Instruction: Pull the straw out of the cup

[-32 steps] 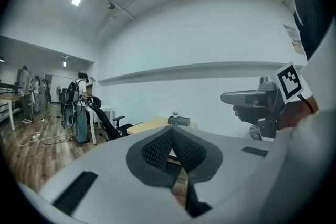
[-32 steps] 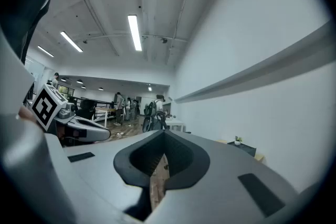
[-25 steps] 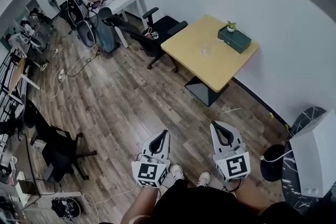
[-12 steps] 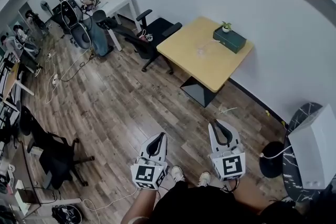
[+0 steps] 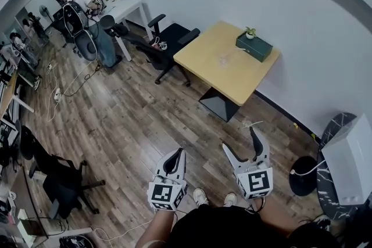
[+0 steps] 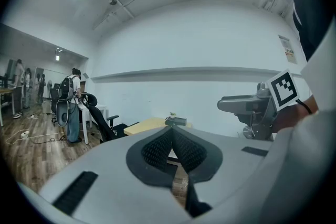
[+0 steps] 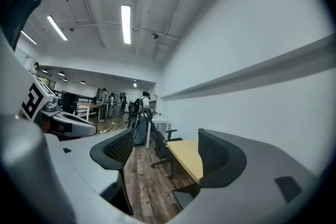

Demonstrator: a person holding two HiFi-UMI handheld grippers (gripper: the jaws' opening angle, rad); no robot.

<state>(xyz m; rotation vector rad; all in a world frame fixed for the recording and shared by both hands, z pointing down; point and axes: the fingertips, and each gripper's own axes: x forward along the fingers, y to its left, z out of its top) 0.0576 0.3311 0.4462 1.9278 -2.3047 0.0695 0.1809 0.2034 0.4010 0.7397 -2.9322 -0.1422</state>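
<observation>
A clear cup (image 5: pixel 225 57) with a thin straw stands on the yellow table (image 5: pixel 206 58) far ahead, too small to make out in detail. A dark green box (image 5: pixel 254 45) with a small plant sits at the table's far corner. Both grippers hang over the wooden floor, well short of the table. My left gripper (image 5: pixel 176 154) is shut with nothing in it, its pads together (image 6: pixel 172 132). The jaws of my right gripper (image 5: pixel 241 140) are opening, and between them (image 7: pixel 165 150) I see only floor and the table (image 7: pixel 190 159).
Black office chairs (image 5: pixel 168 43) stand left of the table, beside a white desk (image 5: pixel 125 9) and a person with a backpack (image 5: pixel 75 6). A white cabinet (image 5: pixel 349 165) and a round black base (image 5: pixel 303 176) are at the right. Cables (image 5: pixel 70 87) lie on the floor.
The right gripper's jaws have swung apart from shut. Both grippers and the view have moved a little toward the table.
</observation>
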